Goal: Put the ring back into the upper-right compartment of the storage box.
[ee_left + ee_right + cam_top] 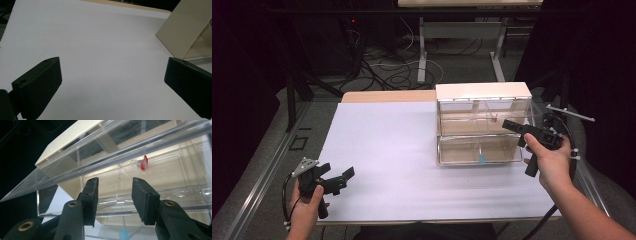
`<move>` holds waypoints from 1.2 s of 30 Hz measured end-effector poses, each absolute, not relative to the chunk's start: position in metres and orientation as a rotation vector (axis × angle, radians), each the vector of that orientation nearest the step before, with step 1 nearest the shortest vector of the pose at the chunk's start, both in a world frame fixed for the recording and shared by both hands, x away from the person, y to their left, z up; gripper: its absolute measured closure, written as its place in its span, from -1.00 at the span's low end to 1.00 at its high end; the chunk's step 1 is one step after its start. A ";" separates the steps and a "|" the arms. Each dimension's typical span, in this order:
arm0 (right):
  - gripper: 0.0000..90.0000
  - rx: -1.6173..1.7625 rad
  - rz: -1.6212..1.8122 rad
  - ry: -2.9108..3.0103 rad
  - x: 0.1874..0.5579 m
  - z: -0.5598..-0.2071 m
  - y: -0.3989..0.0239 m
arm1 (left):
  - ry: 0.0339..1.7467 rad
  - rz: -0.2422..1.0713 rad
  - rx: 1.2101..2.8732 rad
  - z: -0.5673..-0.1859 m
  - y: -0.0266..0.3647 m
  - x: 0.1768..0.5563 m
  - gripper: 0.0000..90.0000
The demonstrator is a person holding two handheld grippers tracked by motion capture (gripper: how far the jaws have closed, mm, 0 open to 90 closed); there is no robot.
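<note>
Small red item [144,162] too small to identify

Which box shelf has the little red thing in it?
The top shelf: the red thing sits there, by the right gripper. The bottom shelf holds a blue bit.

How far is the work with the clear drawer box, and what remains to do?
No step looks finished: the clear drawer box stands on the white table, its tiers look closed, and a small red item lies inside the upper tier. In hand: the right gripper is open and aimed at the upper tier's front. The left gripper waits open over the table. Reaching the drawer and whatever follows are left.
</note>
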State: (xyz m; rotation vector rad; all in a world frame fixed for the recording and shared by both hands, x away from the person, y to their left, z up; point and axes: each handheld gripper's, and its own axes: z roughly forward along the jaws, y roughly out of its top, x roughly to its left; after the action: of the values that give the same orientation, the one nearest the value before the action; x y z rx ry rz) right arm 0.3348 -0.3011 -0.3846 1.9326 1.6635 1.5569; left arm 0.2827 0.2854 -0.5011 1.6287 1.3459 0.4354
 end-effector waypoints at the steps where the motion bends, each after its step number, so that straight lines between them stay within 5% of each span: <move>1: 0.24 1.912 1.589 1.613 0.335 -0.386 -0.298 | 1.347 0.436 1.629 -0.501 0.286 0.283 -0.97; 36: -0.23 1.678 1.581 1.897 0.305 -0.382 -0.266 | 1.342 0.427 1.640 -0.501 0.284 0.282 -0.97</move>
State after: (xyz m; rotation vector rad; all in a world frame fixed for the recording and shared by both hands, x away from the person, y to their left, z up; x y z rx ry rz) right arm 0.3048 -0.2661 -0.3816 1.6775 1.8972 1.5809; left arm 0.2822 0.2841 -0.5010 1.6397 1.3422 0.4265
